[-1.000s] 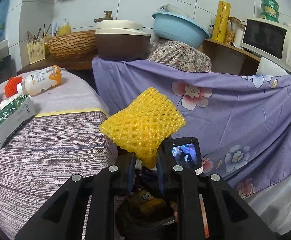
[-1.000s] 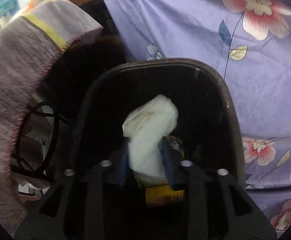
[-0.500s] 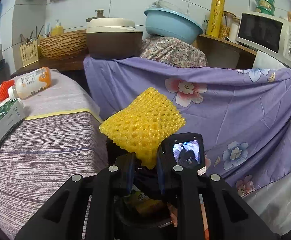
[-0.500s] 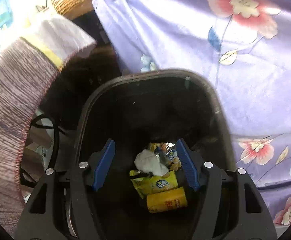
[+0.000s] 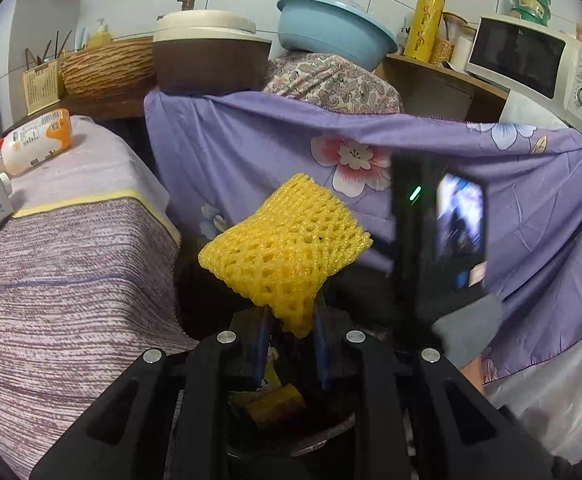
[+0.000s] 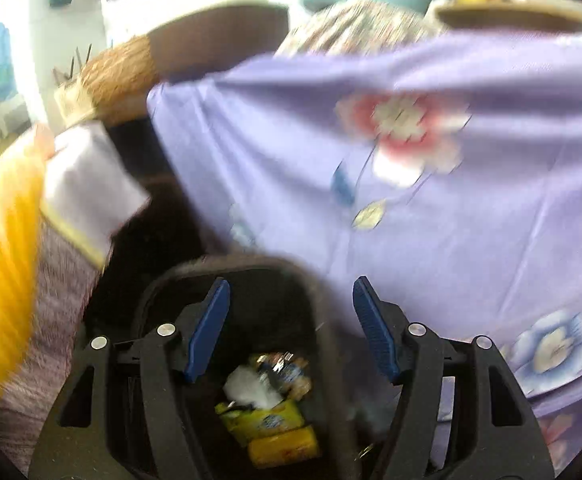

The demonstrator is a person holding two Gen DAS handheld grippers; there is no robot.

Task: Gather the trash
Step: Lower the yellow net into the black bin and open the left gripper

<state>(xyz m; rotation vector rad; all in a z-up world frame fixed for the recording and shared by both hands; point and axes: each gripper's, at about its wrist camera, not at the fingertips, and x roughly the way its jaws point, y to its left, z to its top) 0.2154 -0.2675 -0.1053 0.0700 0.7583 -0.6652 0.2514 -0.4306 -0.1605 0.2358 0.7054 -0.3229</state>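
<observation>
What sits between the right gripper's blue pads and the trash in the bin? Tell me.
Nothing. In the right wrist view the right gripper, its jaws opening, is empty above the black bin; the white tissue lies on wrappers below.

Wrappers (image 6: pixel 269 420) in bin (image 6: pixel 319 280); bin between table (image 5: pixel 71 280) and cloth (image 5: pixel 531 240).

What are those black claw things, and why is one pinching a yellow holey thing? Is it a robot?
It is not a robot. A person holds a grabbing tool in each hand, and each tool has a little camera looking out along its jaws, so every picture is taken from one tool.

In the left tool's picture, the left gripper pinches a yellow foam net, the soft kind wrapped around fruit. It counts as trash. Beside it, on the striped cloth, lies a bottle.

In the right tool's picture, which is blurry, the right gripper has blue jaws that are opening with nothing between them. Below sits a black trash bin with a white crumpled paper and yellow wrappers inside.
</observation>
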